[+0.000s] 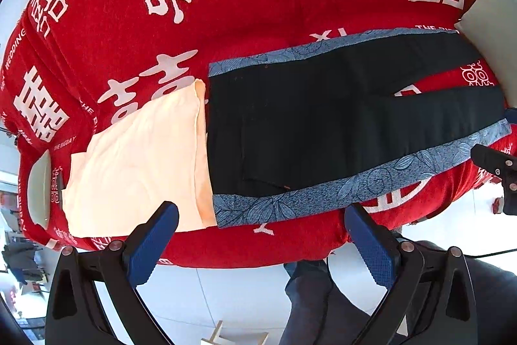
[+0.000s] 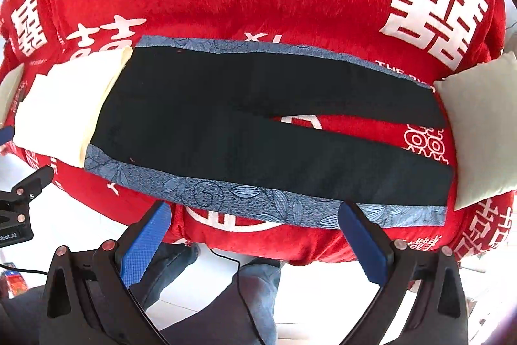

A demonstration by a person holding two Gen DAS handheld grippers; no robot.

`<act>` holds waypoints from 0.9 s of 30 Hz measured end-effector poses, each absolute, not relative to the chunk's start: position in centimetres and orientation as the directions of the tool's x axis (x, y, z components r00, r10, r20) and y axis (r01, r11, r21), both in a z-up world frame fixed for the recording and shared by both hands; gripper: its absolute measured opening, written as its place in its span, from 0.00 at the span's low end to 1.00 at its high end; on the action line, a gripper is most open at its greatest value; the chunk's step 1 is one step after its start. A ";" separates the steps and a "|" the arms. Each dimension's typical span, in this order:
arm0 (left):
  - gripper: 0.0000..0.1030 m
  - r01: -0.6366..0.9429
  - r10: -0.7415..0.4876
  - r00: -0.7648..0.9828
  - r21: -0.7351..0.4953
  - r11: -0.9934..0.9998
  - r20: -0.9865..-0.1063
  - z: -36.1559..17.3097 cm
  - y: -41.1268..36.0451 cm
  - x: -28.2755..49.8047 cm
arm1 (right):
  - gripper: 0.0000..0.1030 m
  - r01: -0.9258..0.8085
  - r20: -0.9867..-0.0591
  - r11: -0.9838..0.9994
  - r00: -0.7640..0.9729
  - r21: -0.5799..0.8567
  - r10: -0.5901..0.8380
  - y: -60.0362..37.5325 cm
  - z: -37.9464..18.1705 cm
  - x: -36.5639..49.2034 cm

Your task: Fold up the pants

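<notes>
Black pants (image 1: 323,115) with blue patterned side stripes lie flat on a red bed, waist to the left, legs spread in a V toward the right. The right wrist view shows the same pants (image 2: 258,125) from nearer the hems. My left gripper (image 1: 261,215) hovers open just off the bed's near edge, by the waist end of the near stripe. My right gripper (image 2: 255,212) is open too, held over the near stripe (image 2: 245,199) of the lower leg. Neither holds anything.
A folded cream cloth (image 1: 135,157) lies against the waistband on the left. A pale cushion (image 2: 481,125) sits by the hems on the right. The red bedspread (image 1: 226,5) with white characters stretches far back. A person's legs (image 2: 252,290) stand on the white floor below.
</notes>
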State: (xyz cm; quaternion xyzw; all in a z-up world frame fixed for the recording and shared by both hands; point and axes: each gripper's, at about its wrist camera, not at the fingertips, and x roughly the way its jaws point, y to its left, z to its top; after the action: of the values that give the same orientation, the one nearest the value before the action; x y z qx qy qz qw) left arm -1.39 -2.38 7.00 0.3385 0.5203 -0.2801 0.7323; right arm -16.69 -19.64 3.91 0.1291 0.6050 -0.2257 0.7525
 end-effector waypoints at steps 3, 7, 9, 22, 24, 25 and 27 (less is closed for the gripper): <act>1.00 0.768 -0.063 0.305 0.206 0.607 -0.950 7.1 -2.6 -1.7 | 1.00 0.489 -0.967 0.867 0.162 -0.092 -0.194 -19.7 4.1 -16.8; 1.00 0.767 -0.070 0.311 0.206 0.608 -0.948 7.3 -2.7 -2.0 | 1.00 0.484 -0.966 0.869 0.159 -0.103 -0.202 -19.6 4.1 -17.0; 1.00 0.764 -0.072 0.312 0.205 0.612 -0.947 7.3 -2.6 -2.0 | 1.00 0.482 -0.966 0.870 0.157 -0.107 -0.205 -19.7 4.1 -17.0; 1.00 0.748 -0.071 0.320 0.206 0.631 -0.945 7.5 -2.3 -2.0 | 1.00 0.475 -0.964 0.872 0.157 -0.117 -0.215 -19.5 4.3 -17.0; 1.00 0.748 -0.071 0.319 0.205 0.631 -0.945 7.5 -2.4 -2.0 | 1.00 0.473 -0.964 0.873 0.156 -0.117 -0.214 -19.5 4.3 -17.0; 1.00 0.748 -0.070 0.320 0.206 0.631 -0.945 7.5 -2.4 -2.0 | 1.00 0.472 -0.964 0.874 0.156 -0.118 -0.214 -19.4 4.4 -16.9; 1.00 0.747 -0.071 0.320 0.206 0.632 -0.945 7.5 -2.4 -2.0 | 1.00 0.471 -0.964 0.874 0.157 -0.119 -0.216 -19.3 4.4 -16.9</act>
State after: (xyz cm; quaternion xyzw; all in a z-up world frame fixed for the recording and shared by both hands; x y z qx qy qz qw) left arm -2.03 -2.38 7.53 0.3290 0.5141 -0.2754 0.7427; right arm -16.90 -19.34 4.38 0.1052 0.6080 -0.2280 0.7532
